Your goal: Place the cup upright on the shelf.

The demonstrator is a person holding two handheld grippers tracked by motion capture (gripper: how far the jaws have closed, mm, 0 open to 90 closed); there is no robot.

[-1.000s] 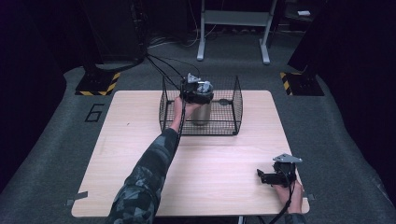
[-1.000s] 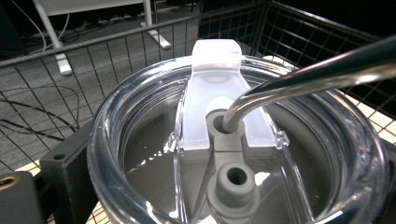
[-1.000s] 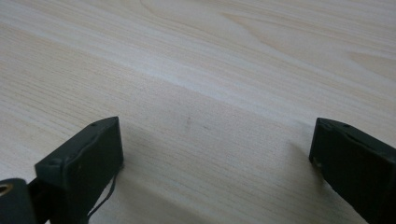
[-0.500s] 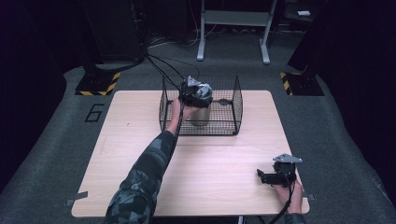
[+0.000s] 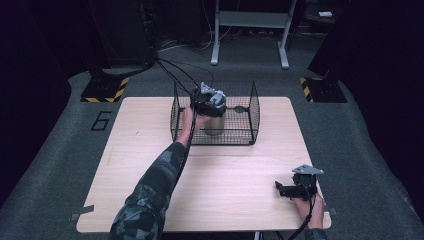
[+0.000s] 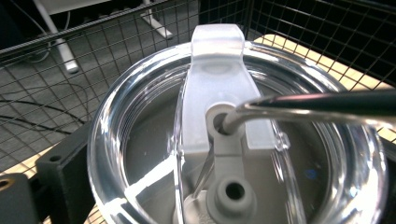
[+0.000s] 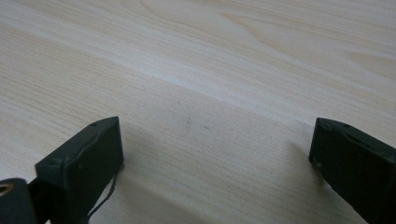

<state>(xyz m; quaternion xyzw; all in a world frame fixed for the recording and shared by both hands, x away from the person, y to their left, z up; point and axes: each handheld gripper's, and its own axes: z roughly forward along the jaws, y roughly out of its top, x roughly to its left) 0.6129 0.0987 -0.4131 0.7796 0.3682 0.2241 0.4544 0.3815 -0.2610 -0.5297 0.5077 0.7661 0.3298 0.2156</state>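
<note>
Over the last second my left gripper (image 5: 210,100) barely moved, clamped around the steel tumbler (image 5: 214,122) standing in the wire basket (image 5: 250,107), so lift-out pending; right gripper (image 5: 290,189) idle, jaws apart.

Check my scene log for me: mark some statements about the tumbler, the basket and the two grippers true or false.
1. The steel tumbler stands inside the wire basket. True.
2. The tumbler's clear lid is off and lying on the table. False: the lid sits on the tumbler, seen close up in the left gripper view.
3. The right gripper rests on the wooden table, near the front right corner. True.
4. The right gripper's jaws are clamped on a spoon. False: they stand wide apart above bare wood.
5. The left gripper is at the tumbler in the basket. True.
</note>
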